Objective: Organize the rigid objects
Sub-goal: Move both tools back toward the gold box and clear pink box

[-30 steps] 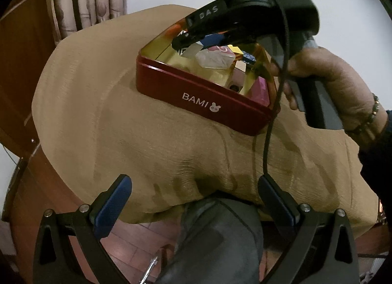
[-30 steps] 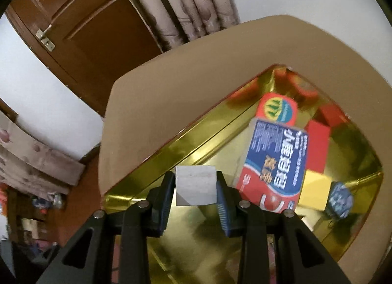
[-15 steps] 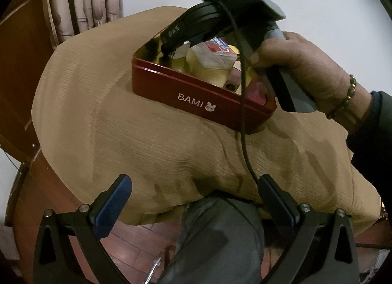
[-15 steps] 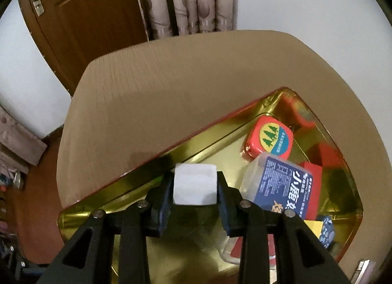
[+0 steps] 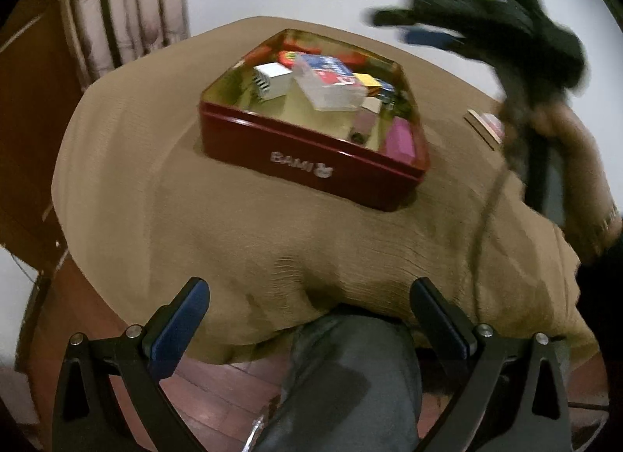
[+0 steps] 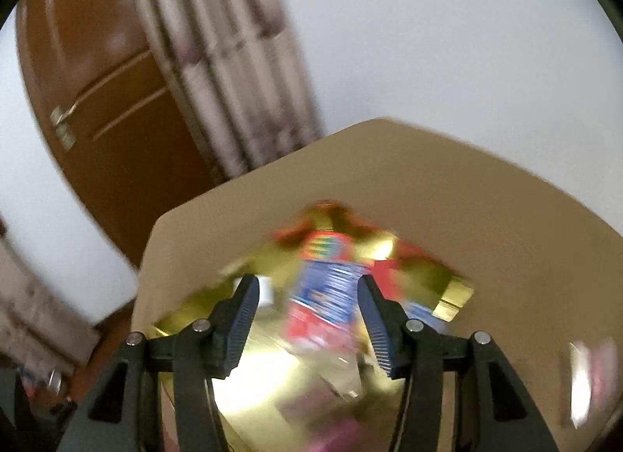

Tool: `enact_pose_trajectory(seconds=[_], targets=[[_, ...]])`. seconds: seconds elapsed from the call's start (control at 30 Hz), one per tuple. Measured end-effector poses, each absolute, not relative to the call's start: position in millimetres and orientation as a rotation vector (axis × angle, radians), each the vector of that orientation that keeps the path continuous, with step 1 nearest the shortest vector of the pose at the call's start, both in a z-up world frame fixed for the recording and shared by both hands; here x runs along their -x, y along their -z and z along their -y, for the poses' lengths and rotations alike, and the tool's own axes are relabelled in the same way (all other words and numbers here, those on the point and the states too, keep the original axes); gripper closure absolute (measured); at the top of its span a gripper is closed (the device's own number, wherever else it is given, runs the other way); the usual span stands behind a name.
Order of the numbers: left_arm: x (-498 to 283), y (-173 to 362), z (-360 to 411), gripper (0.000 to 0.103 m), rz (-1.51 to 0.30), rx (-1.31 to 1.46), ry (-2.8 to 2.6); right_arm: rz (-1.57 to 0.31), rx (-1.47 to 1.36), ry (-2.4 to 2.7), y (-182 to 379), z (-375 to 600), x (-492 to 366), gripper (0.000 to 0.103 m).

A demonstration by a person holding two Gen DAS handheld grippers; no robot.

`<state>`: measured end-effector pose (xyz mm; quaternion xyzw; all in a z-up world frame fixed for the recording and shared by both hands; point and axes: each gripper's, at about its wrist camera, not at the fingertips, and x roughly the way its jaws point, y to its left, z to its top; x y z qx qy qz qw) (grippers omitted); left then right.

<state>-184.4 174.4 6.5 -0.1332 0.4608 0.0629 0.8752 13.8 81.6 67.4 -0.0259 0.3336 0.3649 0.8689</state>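
White block (image 5: 272,80): seen lying inside the tin, at its far-left part, ahead of the left gripper; not held by either claw.
Tin (image 5: 311,163): red outside, gold inside, "BAMI" lettered on the near wall; set on the tan cloth, ahead of and above the left gripper's fingers in its view.
Other contents: clear plastic box (image 5: 331,85) with a blue-and-red label lies beside the white block; a pink piece (image 5: 399,138) is seen at the near-right corner; smaller items are too blurred to name.
Right gripper (image 6: 307,309): jaws spread apart, nothing between the pads; held above the tin, whose gold floor and labelled box are seen blurred past the fingers.
Left gripper (image 5: 309,308): jaws wide apart, empty; held off the near edge of the cloth (image 5: 233,237), well short of the tin.
Surroundings: brown door (image 6: 97,93) and curtain (image 6: 233,62) beyond the table.
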Motion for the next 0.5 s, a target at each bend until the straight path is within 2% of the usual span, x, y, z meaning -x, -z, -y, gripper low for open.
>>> enact_pose_trajectory(seconds=[0.17, 0.3, 0.5], targets=[[183, -10, -150, 0.001, -0.965, 0.217, -0.076, -0.65, 0.033, -0.443, -50, 54, 15, 0.048], [172, -14, -124, 0.001, -0.977, 0.17, -0.013, -0.701, 0.101, -0.17, -19, 158, 26, 0.048], [126, -30, -77, 0.001, -0.965, 0.148, 0.081, -0.769, -0.005, 0.015, 14, 268, 37, 0.048]])
